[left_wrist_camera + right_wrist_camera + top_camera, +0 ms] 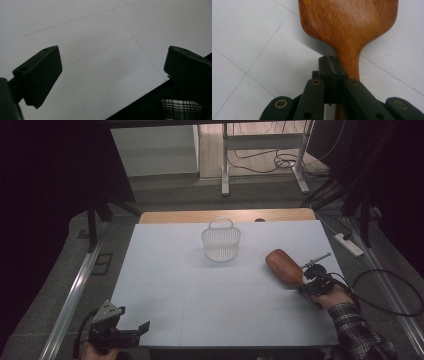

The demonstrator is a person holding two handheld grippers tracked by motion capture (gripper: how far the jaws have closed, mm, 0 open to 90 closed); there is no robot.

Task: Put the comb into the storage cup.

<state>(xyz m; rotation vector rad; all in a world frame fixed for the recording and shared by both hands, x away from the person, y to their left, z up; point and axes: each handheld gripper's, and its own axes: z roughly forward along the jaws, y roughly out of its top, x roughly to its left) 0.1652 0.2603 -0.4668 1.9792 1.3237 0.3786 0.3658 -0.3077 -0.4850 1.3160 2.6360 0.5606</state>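
Wood is the material of the thing in hand: a wooden paddle [283,265], perhaps a brush or a spatula (its other face is hidden). It has a broad rounded blade and a narrow neck that goes down into a handle. It looks stiff and solid, probably of moderate weight, with most of that weight in the blade. The surface seems smooth and polished, so it may slip or turn between hard pads. It does not look fragile. The best place to hold it is the narrow handle, close to the neck, so that the heavy blade has less leverage.

The paddle is at about 3 o'clock on the white table [165,270], at its right side, with the blade pointing toward 11 o'clock. A white basket [221,242] stands upright, well apart from it, at about 12 o'clock.

The right tongs [332,65] are closed. In the right gripper view the two jaws meet, and the handle passes just beside and under them, so the exact contact is hard to see; the paddle seems to be pinched at the handle there.

The left tongs [134,332] are wide open and hold nothing. They hang at about 7 o'clock, over the near edge of the table.
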